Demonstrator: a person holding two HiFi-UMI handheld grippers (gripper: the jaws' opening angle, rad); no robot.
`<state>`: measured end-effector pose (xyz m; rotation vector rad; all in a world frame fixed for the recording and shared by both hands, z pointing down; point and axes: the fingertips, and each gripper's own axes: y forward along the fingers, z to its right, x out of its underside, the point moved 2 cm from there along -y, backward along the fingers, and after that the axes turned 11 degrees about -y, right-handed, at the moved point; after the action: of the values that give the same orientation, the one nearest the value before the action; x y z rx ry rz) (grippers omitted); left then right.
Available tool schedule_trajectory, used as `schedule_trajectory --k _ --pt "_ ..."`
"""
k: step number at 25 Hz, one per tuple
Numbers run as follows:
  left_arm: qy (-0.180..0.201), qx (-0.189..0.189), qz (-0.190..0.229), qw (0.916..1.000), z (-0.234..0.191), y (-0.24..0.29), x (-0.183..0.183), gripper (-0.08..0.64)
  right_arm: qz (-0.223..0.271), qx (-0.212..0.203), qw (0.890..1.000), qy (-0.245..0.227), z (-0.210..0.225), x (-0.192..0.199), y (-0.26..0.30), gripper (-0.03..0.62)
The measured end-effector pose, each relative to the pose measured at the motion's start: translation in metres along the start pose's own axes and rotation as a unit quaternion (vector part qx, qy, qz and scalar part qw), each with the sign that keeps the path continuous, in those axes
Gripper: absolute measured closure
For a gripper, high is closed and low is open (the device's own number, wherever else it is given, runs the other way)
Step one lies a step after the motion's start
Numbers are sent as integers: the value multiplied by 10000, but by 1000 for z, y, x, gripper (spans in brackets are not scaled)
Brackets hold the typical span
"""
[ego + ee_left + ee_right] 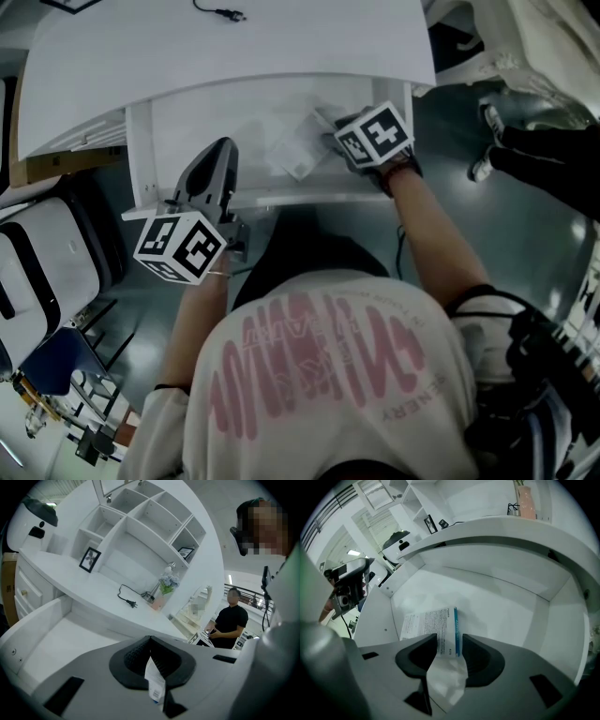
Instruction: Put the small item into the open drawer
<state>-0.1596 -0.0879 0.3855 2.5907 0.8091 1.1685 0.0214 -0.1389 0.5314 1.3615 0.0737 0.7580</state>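
Jaws partly apart on right gripper (450, 641), straddling near end of flat white printed packet with blue edge (426, 623); lies on floor of open white drawer (562, 620). Jaws together on left gripper (150, 641), above drawer's front left corner.

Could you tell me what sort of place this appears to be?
Probably a furniture showroom or staged room: a white desk with an open drawer, display shelves holding a picture frame, and a bystander beyond.
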Motion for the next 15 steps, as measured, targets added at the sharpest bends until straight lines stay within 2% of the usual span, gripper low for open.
schedule_trajectory --k 4,7,10,15 --pt "101 29 -26 9999 4 -1 -3 531 -47 267 9993 -248 0 -3 -5 395" --pt "163 -111 -46 9998 4 -4 -3 531 95 440 9984 -353 -3 -7 -15 383" --pt "193 -234 -70 9995 9 -9 0 531 339 481 9981 -194 -10 -8 -32 374" --pt "201 2 53 9998 34 -14 -2 531 1017 551 9931 202 -23 -12 -71 374"
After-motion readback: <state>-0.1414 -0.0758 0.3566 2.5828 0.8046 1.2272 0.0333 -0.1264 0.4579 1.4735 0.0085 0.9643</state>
